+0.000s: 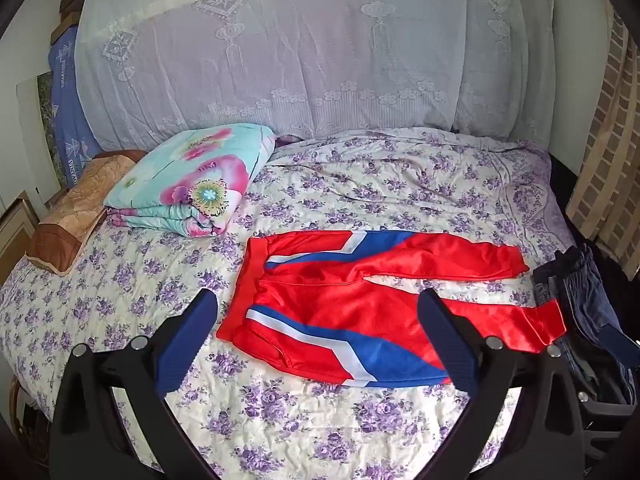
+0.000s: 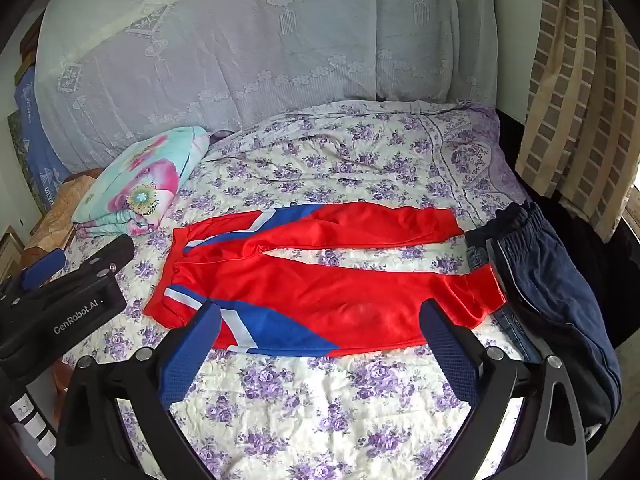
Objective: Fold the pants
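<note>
Red pants with blue and white side stripes lie spread flat on the floral bedspread, waistband to the left and both legs running right. They also show in the right wrist view. My left gripper is open and empty, held above the bed near the waist end. My right gripper is open and empty, held over the near leg. The left gripper's body shows at the left of the right wrist view.
A folded floral quilt and a brown pillow lie at the bed's far left. Dark navy garments are piled at the right edge by the pants' cuffs. A lace curtain hangs behind the bed.
</note>
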The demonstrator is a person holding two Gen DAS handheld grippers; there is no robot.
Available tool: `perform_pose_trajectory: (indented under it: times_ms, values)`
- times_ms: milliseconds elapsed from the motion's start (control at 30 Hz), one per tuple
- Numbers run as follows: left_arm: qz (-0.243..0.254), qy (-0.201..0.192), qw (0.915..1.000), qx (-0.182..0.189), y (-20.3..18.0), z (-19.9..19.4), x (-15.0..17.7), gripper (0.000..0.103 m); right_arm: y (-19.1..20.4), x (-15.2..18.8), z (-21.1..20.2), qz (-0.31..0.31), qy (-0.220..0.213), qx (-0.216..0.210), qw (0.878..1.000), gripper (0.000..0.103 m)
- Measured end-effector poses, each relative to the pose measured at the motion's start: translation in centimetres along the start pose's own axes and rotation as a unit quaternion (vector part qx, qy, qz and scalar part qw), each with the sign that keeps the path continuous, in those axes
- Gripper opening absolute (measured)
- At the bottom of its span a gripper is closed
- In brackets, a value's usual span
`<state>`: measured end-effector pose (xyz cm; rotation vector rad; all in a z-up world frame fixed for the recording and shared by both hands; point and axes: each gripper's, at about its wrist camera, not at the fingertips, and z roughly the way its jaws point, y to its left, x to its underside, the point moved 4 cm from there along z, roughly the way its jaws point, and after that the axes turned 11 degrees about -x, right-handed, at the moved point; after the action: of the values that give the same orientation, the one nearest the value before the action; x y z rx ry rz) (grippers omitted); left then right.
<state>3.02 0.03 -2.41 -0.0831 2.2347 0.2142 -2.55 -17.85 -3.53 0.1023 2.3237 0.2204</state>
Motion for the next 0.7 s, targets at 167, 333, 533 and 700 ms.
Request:
perform_pose_trajectory:
  times_ms: [167, 333, 533, 700]
  values:
    - [0.003, 0.004, 1.0, -0.002, -0.23, 0.11, 0.18, 0.098, 0.07, 0.02, 0.16, -0.001, 0.0, 0.001, 1.0, 0.099]
    - [0.003, 0.008, 1.0, -0.003, 0.14, 0.17, 0.29, 0.098, 0.14, 0.04, 0.33, -0.001, 0.0, 0.001, 1.0, 0.099]
    - [0.005, 0.01, 0.9999, -0.005, 0.04, 0.21, 0.31, 0.098, 0.06, 0.01, 0.39, -0.002, 0.0, 0.001, 1.0, 0.099]
    - [0.01, 0.004, 0.9999, -0.001, -0.17, 0.48, 0.33, 0.098, -0.02, -0.01, 0.54, -0.002, 0.0, 0.001, 1.0, 0.099]
